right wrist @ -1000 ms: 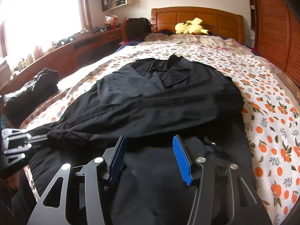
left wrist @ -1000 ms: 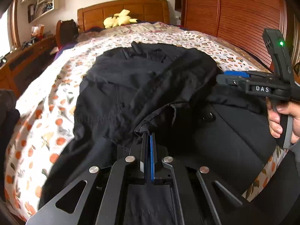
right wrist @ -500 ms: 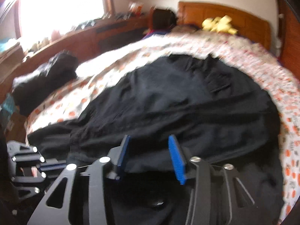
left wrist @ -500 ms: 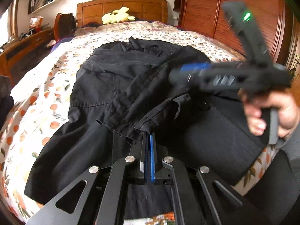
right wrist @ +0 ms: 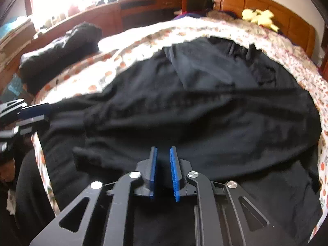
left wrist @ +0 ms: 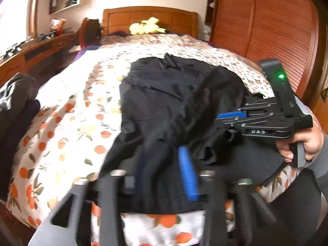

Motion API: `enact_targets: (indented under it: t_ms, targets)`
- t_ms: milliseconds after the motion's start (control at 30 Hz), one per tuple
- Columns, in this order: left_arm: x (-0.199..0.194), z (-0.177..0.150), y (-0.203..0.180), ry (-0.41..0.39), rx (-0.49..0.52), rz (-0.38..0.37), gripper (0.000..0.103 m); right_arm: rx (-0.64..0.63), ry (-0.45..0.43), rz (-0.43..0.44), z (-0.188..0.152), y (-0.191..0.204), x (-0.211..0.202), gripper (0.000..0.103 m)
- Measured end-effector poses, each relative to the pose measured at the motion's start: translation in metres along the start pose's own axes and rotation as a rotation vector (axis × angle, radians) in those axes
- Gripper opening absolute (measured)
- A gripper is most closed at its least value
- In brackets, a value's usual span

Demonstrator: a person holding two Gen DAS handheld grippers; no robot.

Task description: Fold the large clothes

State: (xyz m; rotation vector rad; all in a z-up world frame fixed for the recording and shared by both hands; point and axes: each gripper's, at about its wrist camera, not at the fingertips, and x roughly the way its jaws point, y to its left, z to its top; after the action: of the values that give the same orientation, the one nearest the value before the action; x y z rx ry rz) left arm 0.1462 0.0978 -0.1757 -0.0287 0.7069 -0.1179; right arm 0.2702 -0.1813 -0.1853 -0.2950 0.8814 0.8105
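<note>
On the bed's orange-patterned quilt (left wrist: pixel 67 123) the black coat (right wrist: pixel 205 112) lies spread near the foot. My left claw (left wrist: pixel 164 170) gapes wide over its hem; my right claw (right wrist: pixel 163 168) pinches a fold of it.

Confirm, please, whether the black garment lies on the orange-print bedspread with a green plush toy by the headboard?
Not quite: the plush toy by the headboard is yellow, not green, as the left wrist view shows. The black garment does lie on the orange-print bedspread.
</note>
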Motion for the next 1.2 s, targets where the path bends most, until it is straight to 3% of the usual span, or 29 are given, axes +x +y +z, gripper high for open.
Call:
enact_targets:
  t_ms: [133, 200, 267, 433, 500, 733, 1000, 1200]
  targets:
    - [-0.008, -0.003, 0.018, -0.013, -0.024, 0.031, 0.068, -0.054, 0.039, 0.045, -0.002, 0.026, 0.009, 0.015]
    - [-0.011, -0.004, 0.025, -0.019, -0.030, 0.045, 0.082, -0.079, 0.070, 0.029, -0.007, 0.033, 0.018, 0.015]
    - [-0.014, -0.005, 0.032, -0.026, -0.034, 0.060, 0.086, -0.073, 0.072, 0.029, -0.010, 0.032, 0.022, 0.015]
    - [-0.017, -0.008, 0.046, -0.023, -0.058, 0.085, 0.089, -0.039, 0.041, 0.036, -0.010, 0.027, 0.012, 0.016]
    - [-0.018, -0.009, 0.048, -0.021, -0.061, 0.091, 0.089, -0.022, 0.007, 0.021, -0.012, 0.023, -0.003, 0.033]
    - [-0.016, -0.012, 0.048, -0.016, -0.063, 0.102, 0.093, 0.032, -0.081, -0.059, -0.035, -0.006, -0.068, 0.041]
    - [-0.018, -0.016, 0.041, -0.008, -0.051, 0.107, 0.094, 0.147, -0.089, -0.247, -0.099, -0.071, -0.140, 0.042]
    - [-0.013, -0.021, 0.039, 0.010, -0.053, 0.108, 0.094, 0.273, -0.057, -0.321, -0.155, -0.107, -0.165, 0.042]
